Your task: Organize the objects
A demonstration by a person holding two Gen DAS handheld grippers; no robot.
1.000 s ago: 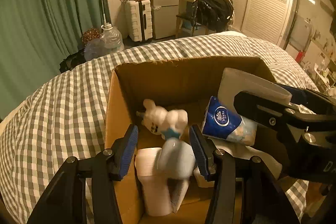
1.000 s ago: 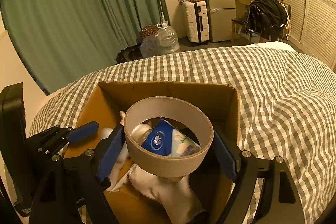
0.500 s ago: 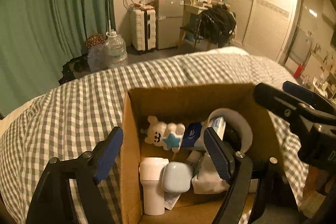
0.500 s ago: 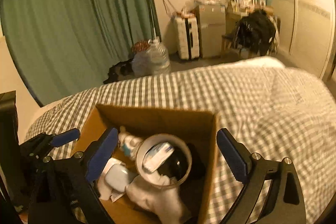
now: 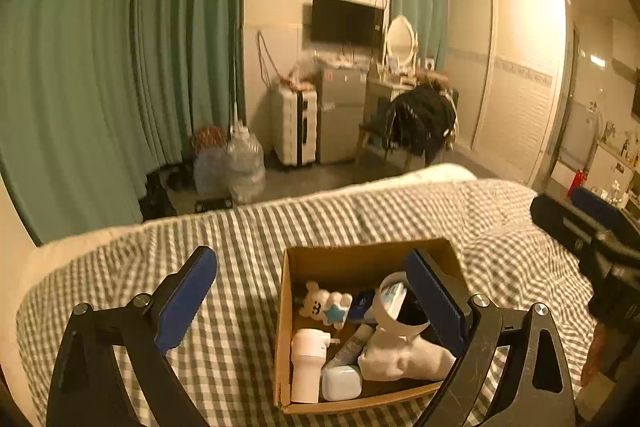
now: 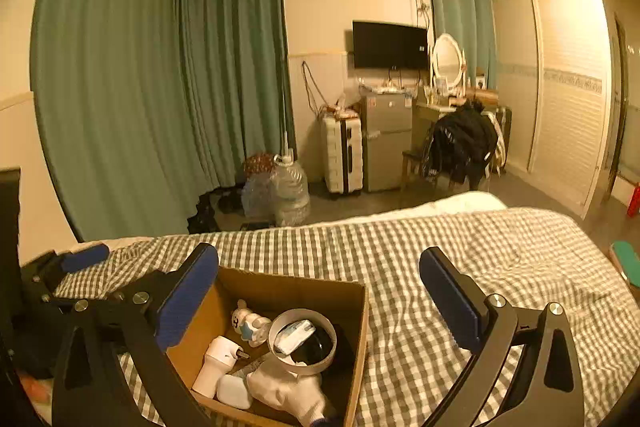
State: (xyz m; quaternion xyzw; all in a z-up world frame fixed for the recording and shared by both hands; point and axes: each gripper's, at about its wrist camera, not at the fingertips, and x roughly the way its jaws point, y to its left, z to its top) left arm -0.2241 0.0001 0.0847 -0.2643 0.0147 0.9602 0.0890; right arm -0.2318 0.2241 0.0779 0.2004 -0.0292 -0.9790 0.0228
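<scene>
An open cardboard box (image 5: 320,255) sits on the checked bed cover and also shows in the right wrist view (image 6: 292,283). Inside lie a white bear toy (image 5: 324,305), a tape ring (image 5: 396,307), a white bottle (image 5: 306,363), a small pale case (image 5: 341,383) and a white sock (image 5: 404,359). The tape ring (image 6: 303,341) leans over a tissue pack (image 6: 294,335). My left gripper (image 5: 312,301) is open and empty, held above and in front of the box. My right gripper (image 6: 320,301) is open and empty, raised over the box's right side.
The bed with the grey checked cover (image 6: 460,247) fills the foreground. Beyond it stand green curtains (image 6: 160,87), water jugs (image 6: 290,187), a white suitcase (image 6: 342,155), a small fridge (image 6: 386,139), a chair with dark clothes (image 6: 460,143) and a wardrobe (image 6: 560,87).
My right gripper let go of the tape ring, which now rests in the box. Both grippers opened wide and pulled up and back, away from the box.
</scene>
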